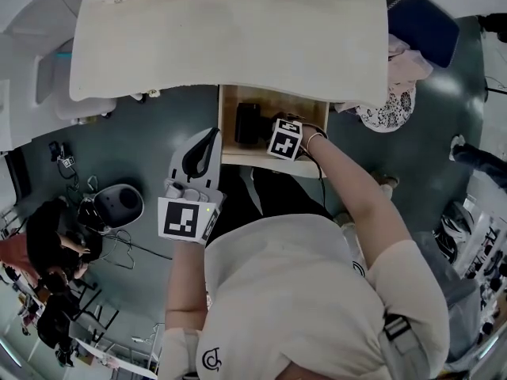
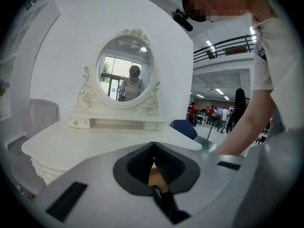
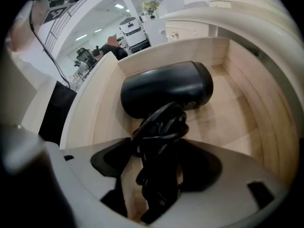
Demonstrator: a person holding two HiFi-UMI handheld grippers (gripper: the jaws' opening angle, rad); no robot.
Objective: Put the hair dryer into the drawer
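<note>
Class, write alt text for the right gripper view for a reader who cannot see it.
A black hair dryer lies in the open wooden drawer, its coiled cord between the right gripper's open jaws. The white dressing table's edge curves above.

Head view from above, facing steeply down, desk (image 1: 230, 38) at frame top, open drawer (image 1: 227, 125) at centre, left gripper view low, facing across the desk top toward the mirror (image 2: 125, 72), right gripper view close, angled down into that same drawer.

Cream short-sleeved T-shirt (image 1: 301, 291); white left hand-held gripper (image 1: 209, 136) with black-patterned marker cube (image 1: 187, 220)
</note>
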